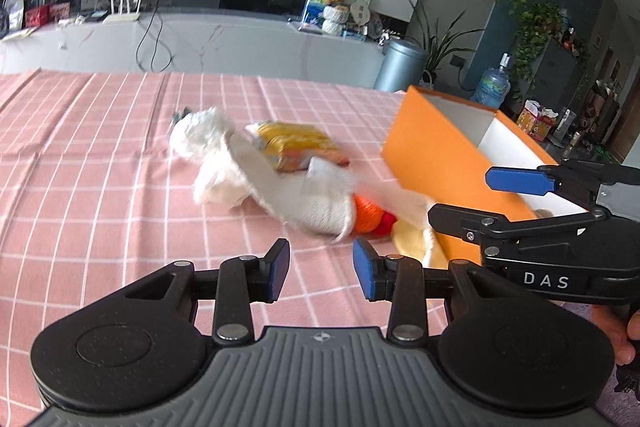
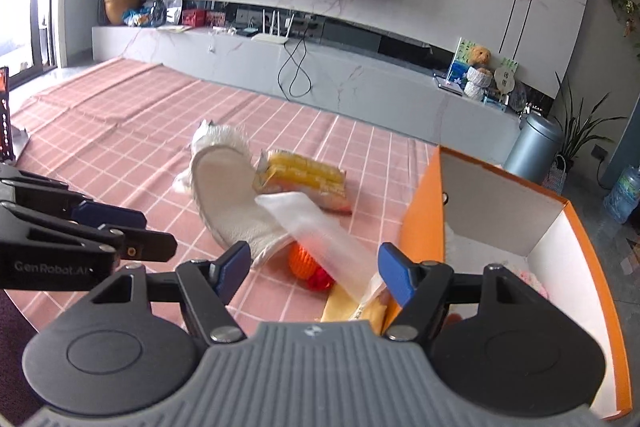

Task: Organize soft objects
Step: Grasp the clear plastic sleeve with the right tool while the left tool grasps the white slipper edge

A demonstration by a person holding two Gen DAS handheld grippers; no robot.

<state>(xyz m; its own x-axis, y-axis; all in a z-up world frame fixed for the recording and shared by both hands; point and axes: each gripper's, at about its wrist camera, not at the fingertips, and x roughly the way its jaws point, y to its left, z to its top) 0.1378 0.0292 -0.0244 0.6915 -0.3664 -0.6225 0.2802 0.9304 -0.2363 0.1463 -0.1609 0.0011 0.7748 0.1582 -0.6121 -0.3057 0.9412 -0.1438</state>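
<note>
Both grippers, left (image 1: pixel 321 269) and right (image 2: pixel 313 273), hover with jaws spread, empty, near the slipper (image 2: pixel 230 203) at frame centre, ready to box (image 2: pixel 424 227) it.

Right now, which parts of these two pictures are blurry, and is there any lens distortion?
Left wrist view: the pile of soft objects is smeared by motion blur, while the left tool stays sharp. Right wrist view: sharper overall, only the white strip over the pile looks soft. Both views: fisheye bending curves the checked tablecloth lines and the orange box edges.
</note>
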